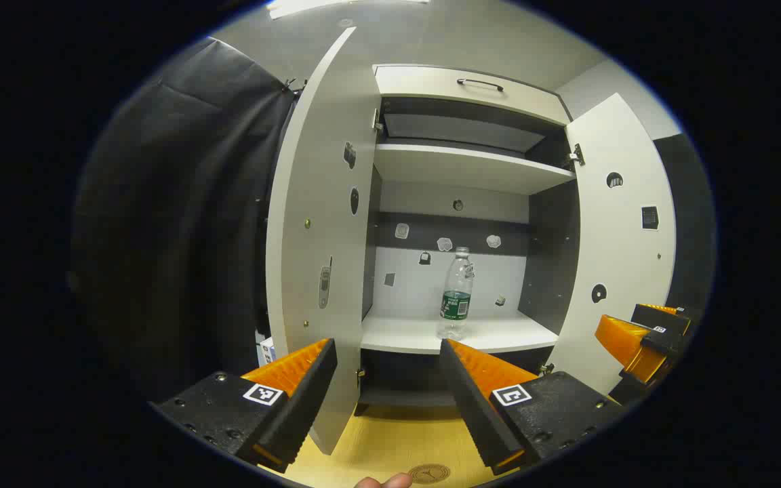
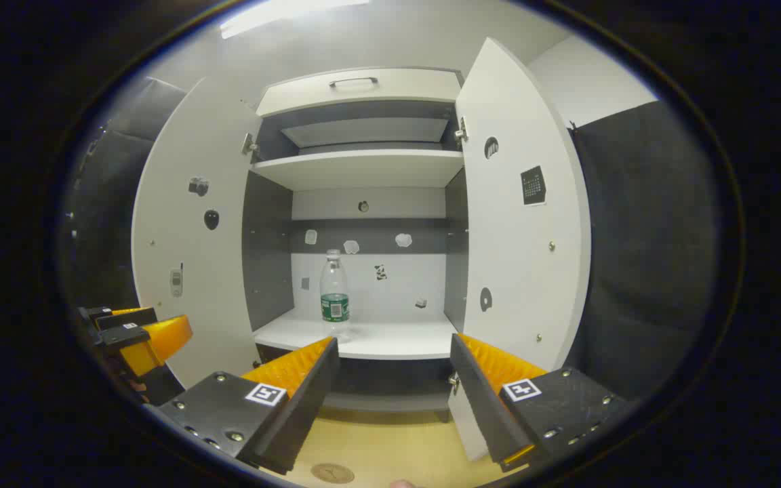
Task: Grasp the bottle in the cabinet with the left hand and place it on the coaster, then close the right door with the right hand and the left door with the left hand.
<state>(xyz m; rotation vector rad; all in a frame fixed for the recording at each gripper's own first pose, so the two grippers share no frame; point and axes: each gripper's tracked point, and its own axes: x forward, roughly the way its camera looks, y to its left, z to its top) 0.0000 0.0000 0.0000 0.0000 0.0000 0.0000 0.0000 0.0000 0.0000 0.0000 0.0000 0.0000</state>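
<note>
A clear plastic bottle (image 1: 457,293) with a green label stands upright on the cabinet's lower white shelf (image 1: 458,334); the right gripper view shows the bottle (image 2: 334,295) left of centre on that shelf (image 2: 363,339). Both cabinet doors stand open: the left door (image 1: 316,230) (image 2: 194,257) and the right door (image 1: 617,224) (image 2: 519,217). My left gripper (image 1: 388,349) is open, short of the cabinet, with the bottle beyond its right finger. My right gripper (image 2: 394,349) is open too, facing the shelf. A round brown coaster (image 1: 429,472) (image 2: 331,472) lies on the wooden table below.
An upper shelf (image 1: 465,166) and a drawer with a dark handle (image 1: 480,83) sit above the bottle. Small stickers dot the back wall and doors. The wooden tabletop (image 1: 397,440) spreads before the cabinet. Black cloth (image 1: 173,224) hangs at the left. A fingertip (image 1: 384,482) peeks in at the bottom.
</note>
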